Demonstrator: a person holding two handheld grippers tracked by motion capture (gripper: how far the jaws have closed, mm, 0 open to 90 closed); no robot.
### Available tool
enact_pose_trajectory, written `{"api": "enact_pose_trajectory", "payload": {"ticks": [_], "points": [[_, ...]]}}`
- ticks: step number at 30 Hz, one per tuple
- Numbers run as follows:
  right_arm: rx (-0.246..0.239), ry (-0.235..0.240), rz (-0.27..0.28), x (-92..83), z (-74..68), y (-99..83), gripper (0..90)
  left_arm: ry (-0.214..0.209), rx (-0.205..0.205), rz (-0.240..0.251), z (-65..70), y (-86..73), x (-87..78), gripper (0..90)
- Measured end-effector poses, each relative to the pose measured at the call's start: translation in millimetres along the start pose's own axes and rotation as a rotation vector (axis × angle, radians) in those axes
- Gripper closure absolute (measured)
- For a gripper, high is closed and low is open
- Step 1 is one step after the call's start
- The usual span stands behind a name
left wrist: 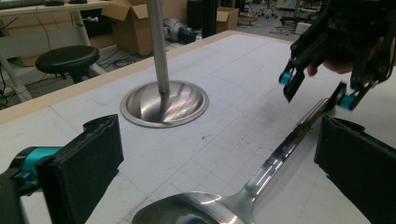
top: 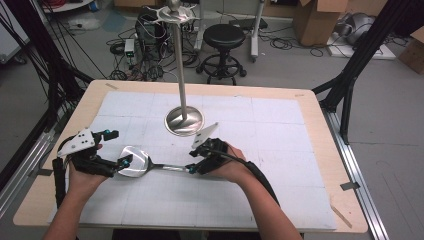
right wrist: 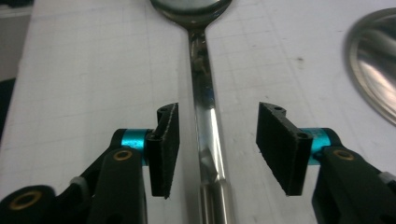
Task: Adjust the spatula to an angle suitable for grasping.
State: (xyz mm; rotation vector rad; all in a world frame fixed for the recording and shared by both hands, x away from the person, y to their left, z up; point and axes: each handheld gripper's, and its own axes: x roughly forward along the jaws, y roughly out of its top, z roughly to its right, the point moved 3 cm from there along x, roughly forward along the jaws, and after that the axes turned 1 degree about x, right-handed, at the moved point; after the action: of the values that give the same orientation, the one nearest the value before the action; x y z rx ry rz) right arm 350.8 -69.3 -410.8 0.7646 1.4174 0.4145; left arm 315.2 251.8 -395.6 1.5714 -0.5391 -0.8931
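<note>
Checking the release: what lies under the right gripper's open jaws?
The ladle handle runs between the right gripper pads, touching neither, on the white mat. The handle's end is hidden below.

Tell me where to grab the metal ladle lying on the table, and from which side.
Take the ladle by its straight handle, coming from above with the pads on either side. The handle is narrow and lies flat on the white mat; the bowl is wide, rounded and shiny, so it would likely slip. The right claw stands open astride the handle, pads clear of it.
</note>
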Motion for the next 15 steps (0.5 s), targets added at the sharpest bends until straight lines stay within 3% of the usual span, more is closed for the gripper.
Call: {"api": "enact_pose_trajectory", "payload": {"ticks": [9, 15], "points": [[0.102, -0.106, 0.149, -71.6, 6.0, -27.8, 39.1, -0.015, 0.001, -0.001, 3.0, 0.3, 3.0, 1.7], [0.141, -0.177, 0.245, -109.6, 2.3, -52.0, 35.2, -0.012, 0.001, 0.006, 2.0, 0.8, 2.0, 1.7]]}}
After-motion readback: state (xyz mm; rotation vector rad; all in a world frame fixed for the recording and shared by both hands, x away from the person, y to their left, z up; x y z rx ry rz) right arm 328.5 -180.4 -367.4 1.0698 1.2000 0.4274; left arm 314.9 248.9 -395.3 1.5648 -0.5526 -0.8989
